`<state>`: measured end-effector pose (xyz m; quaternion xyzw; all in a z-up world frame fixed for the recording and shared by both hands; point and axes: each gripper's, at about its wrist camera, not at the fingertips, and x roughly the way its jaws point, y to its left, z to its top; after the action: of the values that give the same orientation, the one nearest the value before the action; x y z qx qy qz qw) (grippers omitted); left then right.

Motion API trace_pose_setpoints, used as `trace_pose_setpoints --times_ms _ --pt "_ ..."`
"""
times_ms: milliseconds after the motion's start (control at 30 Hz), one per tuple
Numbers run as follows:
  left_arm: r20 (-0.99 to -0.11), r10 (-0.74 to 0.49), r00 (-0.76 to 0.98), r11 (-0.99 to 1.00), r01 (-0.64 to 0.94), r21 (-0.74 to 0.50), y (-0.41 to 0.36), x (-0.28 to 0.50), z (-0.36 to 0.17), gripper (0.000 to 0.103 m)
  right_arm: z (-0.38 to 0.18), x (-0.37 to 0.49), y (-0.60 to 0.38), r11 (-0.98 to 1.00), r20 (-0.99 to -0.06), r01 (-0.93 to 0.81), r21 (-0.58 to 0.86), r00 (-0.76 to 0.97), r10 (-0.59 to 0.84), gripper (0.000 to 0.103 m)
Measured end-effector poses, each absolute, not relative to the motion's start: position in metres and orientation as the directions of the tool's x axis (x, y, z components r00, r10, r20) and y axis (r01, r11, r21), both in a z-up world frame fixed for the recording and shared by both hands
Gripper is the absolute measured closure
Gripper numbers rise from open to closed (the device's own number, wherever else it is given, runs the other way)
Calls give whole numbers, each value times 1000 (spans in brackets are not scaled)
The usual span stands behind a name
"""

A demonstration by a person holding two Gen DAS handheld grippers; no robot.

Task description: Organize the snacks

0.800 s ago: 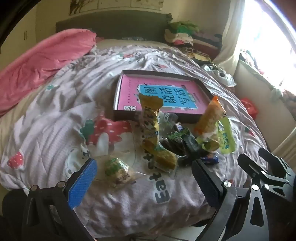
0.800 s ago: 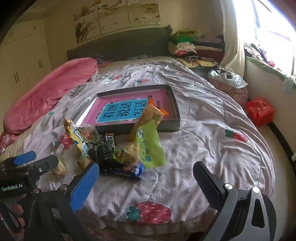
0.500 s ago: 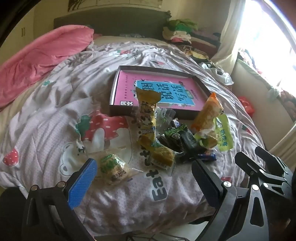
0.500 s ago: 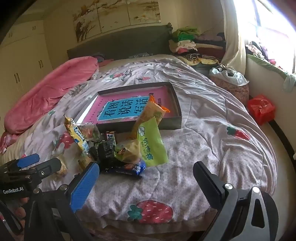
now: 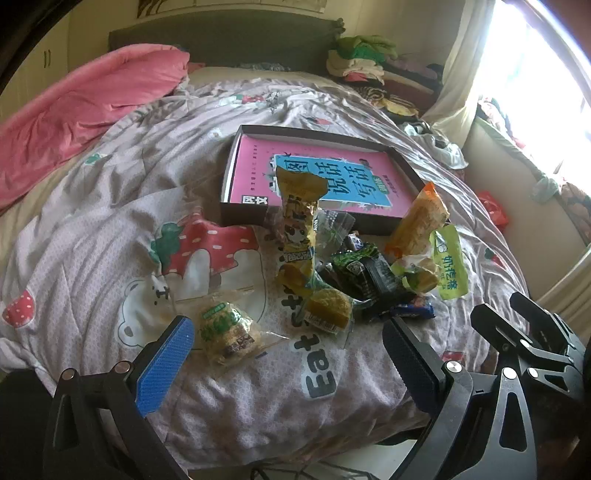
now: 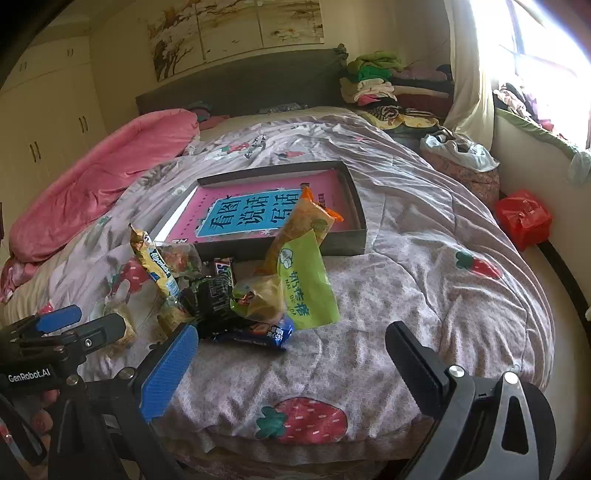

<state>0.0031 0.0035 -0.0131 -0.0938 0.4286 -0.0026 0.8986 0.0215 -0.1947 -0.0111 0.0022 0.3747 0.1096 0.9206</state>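
Left gripper (image 5: 288, 354) hanging released above clear-wrapped cake (image 5: 227, 328), lower centre of frame; right gripper (image 6: 291, 354) released, holding nothing. Centring cake between pads before clenching; box (image 5: 255, 214) waiting upper centre.

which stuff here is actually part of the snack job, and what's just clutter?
Job:
- snack pile on the quilt
- lone clear-wrapped cake beside the left tool
- green packet
- blue cookie pack
- shallow dark box, no snacks in it, likely the destination

Clutter:
- pink duvet
- folded clothes
- red bag
- wall painting
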Motion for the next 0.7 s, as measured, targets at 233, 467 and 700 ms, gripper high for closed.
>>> trace_pose_setpoints --times_ms 233,467,700 --pt "-772 -86 630 982 -76 -172 4 3 -15 2 -13 22 -195 975 -691 -204 88 693 207 1" --pt "-775 -83 626 983 -77 -168 3 5 -18 2 -13 22 -194 975 -691 -202 89 693 206 1" --pt "-776 -85 625 982 -77 -170 3 5 -18 2 -12 22 -194 975 -692 -203 88 692 206 1"
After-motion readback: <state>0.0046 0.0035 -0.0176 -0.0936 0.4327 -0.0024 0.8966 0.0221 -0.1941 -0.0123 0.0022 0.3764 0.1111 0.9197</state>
